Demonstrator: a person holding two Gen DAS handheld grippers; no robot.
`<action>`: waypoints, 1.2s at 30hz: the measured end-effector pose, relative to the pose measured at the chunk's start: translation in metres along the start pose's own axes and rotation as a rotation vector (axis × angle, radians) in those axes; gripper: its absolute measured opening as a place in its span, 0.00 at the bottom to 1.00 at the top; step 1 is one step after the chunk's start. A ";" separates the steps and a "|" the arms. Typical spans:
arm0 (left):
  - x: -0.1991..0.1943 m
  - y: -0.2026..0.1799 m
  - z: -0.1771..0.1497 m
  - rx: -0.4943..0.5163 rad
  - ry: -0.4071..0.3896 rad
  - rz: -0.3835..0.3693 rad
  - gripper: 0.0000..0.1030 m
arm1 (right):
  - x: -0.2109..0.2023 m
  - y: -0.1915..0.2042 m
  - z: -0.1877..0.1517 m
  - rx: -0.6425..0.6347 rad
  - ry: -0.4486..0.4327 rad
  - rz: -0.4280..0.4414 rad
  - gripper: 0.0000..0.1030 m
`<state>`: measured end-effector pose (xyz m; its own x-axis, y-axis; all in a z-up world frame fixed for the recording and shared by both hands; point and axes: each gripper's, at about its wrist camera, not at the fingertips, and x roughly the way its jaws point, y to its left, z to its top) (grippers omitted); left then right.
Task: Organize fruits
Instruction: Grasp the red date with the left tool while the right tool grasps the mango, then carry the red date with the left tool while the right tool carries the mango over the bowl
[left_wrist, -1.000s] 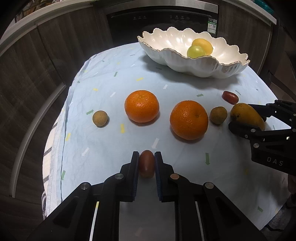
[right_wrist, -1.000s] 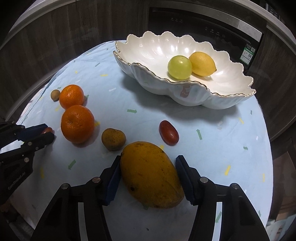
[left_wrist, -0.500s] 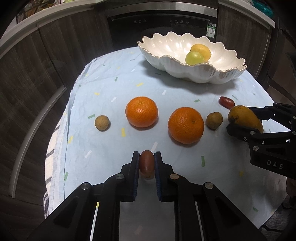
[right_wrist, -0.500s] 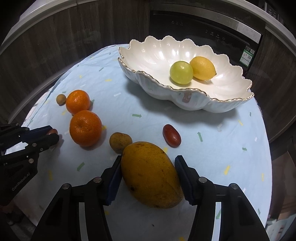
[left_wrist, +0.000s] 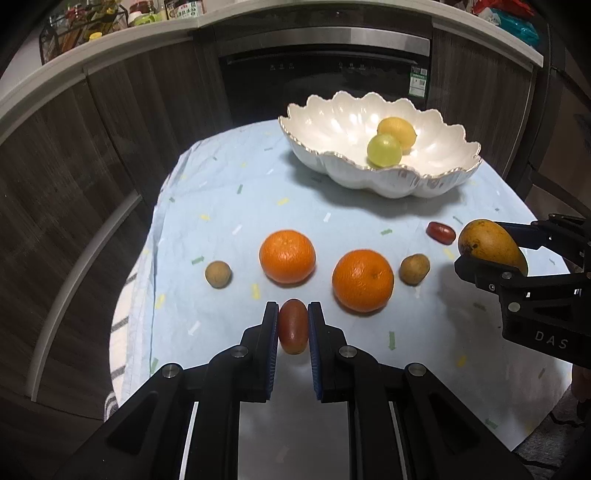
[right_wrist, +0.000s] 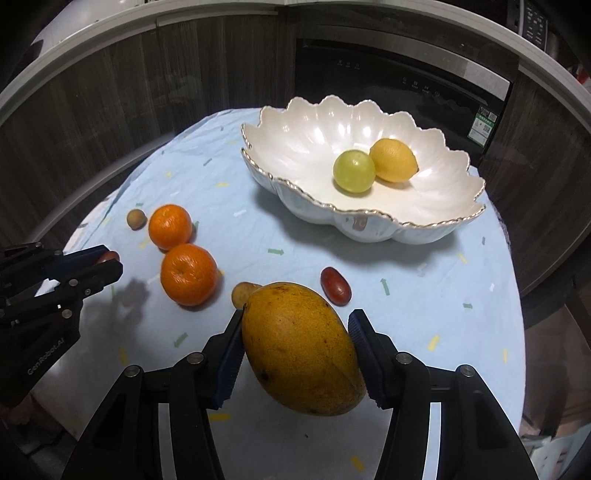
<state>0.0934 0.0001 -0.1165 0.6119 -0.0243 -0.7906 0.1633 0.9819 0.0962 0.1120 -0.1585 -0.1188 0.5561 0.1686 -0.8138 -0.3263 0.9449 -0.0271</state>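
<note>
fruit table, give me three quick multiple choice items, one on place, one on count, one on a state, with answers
1. Where is the lemon?
A. in the white bowl beside the green fruit
B. on the cloth by the oranges
C. in the left gripper

2. How many oranges lie on the blue tablecloth?
A. one
B. two
C. four

3. What is the right gripper doing?
A. open and empty
B. shut on the mango
C. shut on an orange

Answers: 1 A, it lies inside the bowl, touching the green fruit. 2 B, one orange and a second orange sit side by side. 3 B, both pads press the mango's sides, which casts a separate shadow on the cloth.
</note>
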 end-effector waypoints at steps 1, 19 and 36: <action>-0.001 0.000 0.001 0.001 -0.002 0.000 0.16 | -0.003 0.000 0.001 0.001 -0.005 -0.001 0.54; -0.019 -0.019 0.041 0.040 -0.069 -0.023 0.16 | -0.034 -0.024 0.017 0.068 -0.076 -0.032 0.54; -0.016 -0.035 0.091 0.073 -0.112 -0.055 0.16 | -0.050 -0.057 0.045 0.096 -0.146 -0.093 0.54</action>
<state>0.1482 -0.0507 -0.0524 0.6821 -0.1030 -0.7240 0.2528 0.9622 0.1013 0.1372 -0.2077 -0.0504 0.6876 0.1120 -0.7174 -0.1982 0.9795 -0.0370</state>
